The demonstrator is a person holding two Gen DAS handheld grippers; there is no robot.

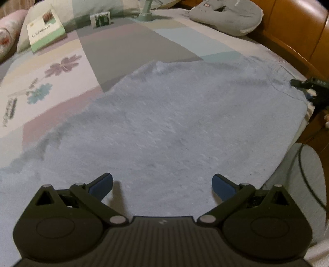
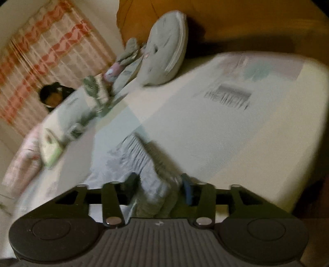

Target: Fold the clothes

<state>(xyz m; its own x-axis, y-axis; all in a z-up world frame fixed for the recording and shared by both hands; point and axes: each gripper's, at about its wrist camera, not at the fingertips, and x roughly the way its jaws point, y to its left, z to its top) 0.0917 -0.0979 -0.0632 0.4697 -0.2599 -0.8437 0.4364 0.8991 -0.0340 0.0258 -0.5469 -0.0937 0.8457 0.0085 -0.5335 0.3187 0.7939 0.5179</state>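
Note:
A light blue fleece garment (image 1: 174,123) lies spread flat across the patchwork bedspread (image 1: 123,47). My left gripper (image 1: 162,184) hovers low over its near part, open wide, with only fabric below the blue pads. At the garment's far right corner, the right gripper (image 1: 308,86) shows as a dark shape at the bed's edge. In the blurred right wrist view, the garment's ribbed edge (image 2: 139,156) is bunched between the fingers of my right gripper (image 2: 159,184), which is shut on it.
A green and white booklet (image 1: 46,28), a small box (image 1: 100,19) and a green stand base (image 1: 146,15) sit at the far side. A grey pillow (image 1: 226,16) leans by the wooden headboard (image 1: 298,30). A black cable (image 1: 306,176) hangs at the right edge.

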